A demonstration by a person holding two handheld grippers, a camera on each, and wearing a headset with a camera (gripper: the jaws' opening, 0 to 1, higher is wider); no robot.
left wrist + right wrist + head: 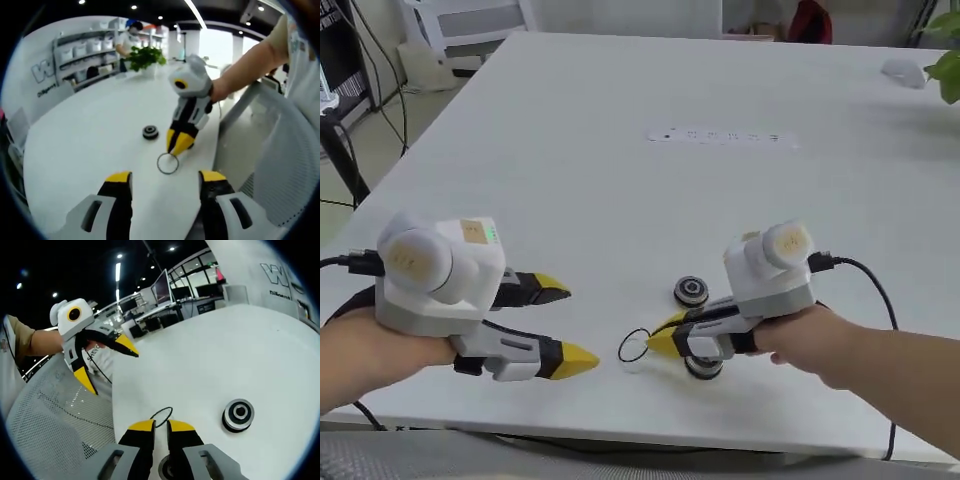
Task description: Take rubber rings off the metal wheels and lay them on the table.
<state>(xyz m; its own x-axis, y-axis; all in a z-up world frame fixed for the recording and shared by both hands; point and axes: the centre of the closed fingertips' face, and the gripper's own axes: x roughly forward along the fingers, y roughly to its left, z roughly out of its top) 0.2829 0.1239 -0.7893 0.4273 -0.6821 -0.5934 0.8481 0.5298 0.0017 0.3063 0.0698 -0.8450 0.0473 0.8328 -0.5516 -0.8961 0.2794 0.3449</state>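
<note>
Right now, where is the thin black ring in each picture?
Head view: ring low centre, at the right tongs' yellow tips.
Left gripper view: ring centre, just under those tips.
Right gripper view: ring bottom centre, at its own tips.
Shared landmark: the lone wheel nearby.

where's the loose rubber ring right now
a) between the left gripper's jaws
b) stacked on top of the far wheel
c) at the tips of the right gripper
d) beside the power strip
c: the rubber ring sits right at the nearly closed tips of the right gripper, while the left gripper stands open and apart from it.
</note>
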